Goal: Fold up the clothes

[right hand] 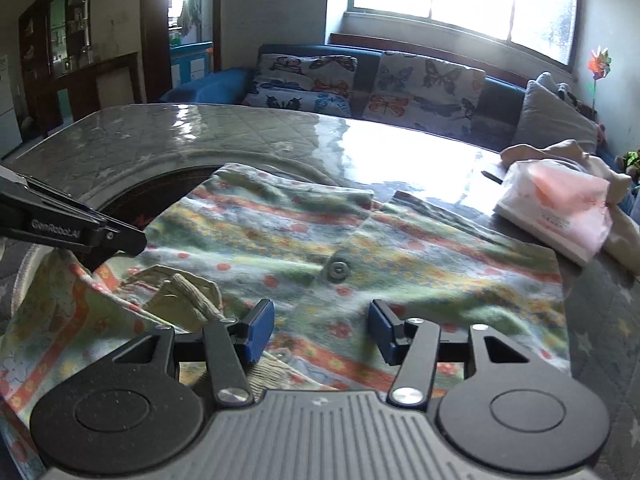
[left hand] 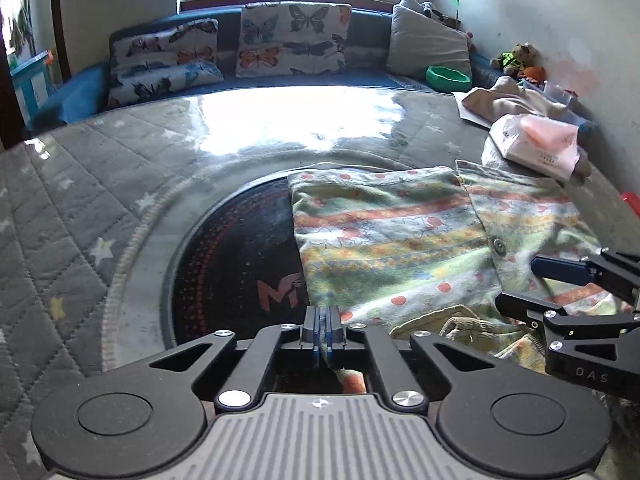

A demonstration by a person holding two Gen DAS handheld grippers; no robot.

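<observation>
Left tongs (left hand: pixel 322 334) pinch the near-left edge of the striped garment (left hand: pixel 392 236), which lies on the tabletop (left hand: pixel 120 184); right tongs (right hand: pixel 316 330) hover gaping over its nearer half, probably not touching, button placket running away from them.

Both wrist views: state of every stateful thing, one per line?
Left gripper: shut on the garment's edge.
Right gripper: open above the garment.
Striped, dotted green fleece garment: spread flat, near edge lifted.
Garment's round button: fastened.
White-pink tissue pack: closed.
</observation>
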